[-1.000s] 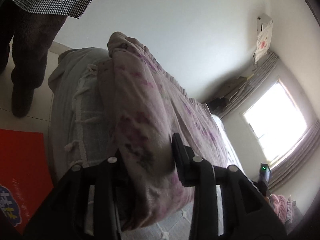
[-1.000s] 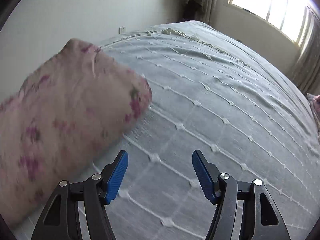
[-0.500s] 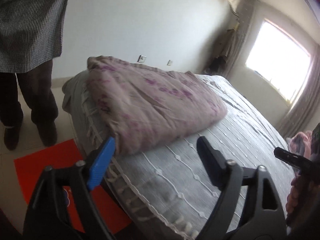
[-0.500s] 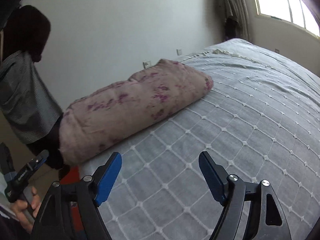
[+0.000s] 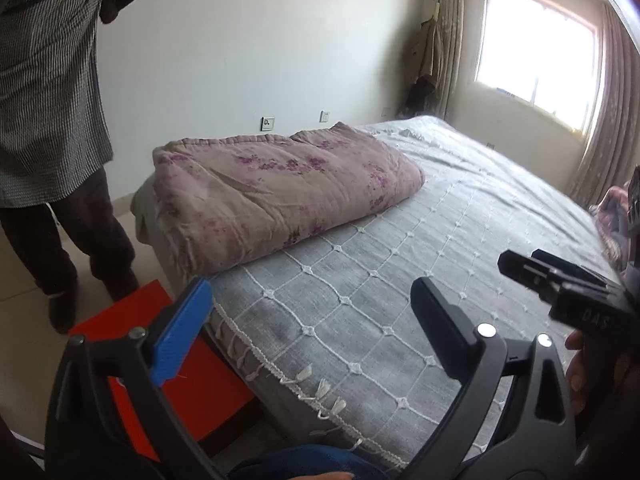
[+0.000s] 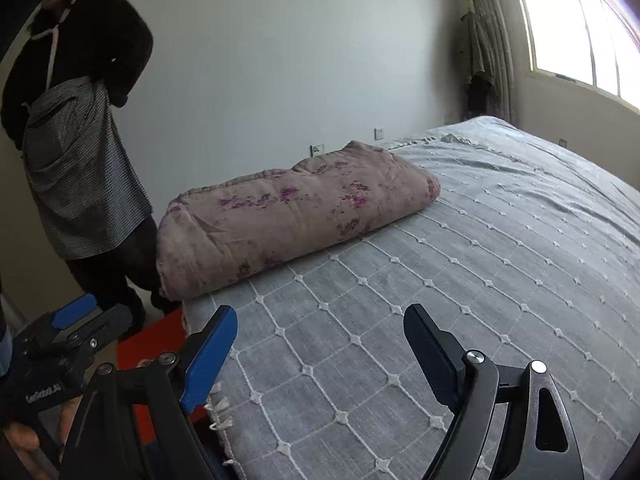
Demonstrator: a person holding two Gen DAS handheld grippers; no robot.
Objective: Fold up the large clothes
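- The fold looks finished, as far as I can judge: the quilt (image 5: 276,196) lies in a thick, compact bundle and neither tool touches it. This reads as the closing step, with both tools held well back from the work.
- The left tongs (image 5: 312,328) gape wide, blue pad on one side and dark pad on the other, with nothing between them; they hang above the near corner of the bed (image 5: 460,240).
- The right tongs (image 6: 320,344) stand equally wide apart and empty, over the grey bedspread, well apart from the bundle.
- If anything is left to do, it is likely only tidying: squaring a corner or pressing down the top layer. That would call for bringing one tool forward across the bedspread to the bundle's near edge and nipping the fabric lightly there.
- The quilt sits at the corner of the bed nearest the white wall (image 5: 260,40), its left end reaching the mattress edge and slightly overhanging.
- It is dusty pink with scattered purple flower prints, padded and stitched, with soft creases across the top.
- The long fold facing the cameras is rounded and plump; the left end shows stacked layers, somewhat uneven.
- A standing person (image 6: 80,140) in a checked apron is just beside that end, on the floor, beside a red mat (image 5: 160,360).
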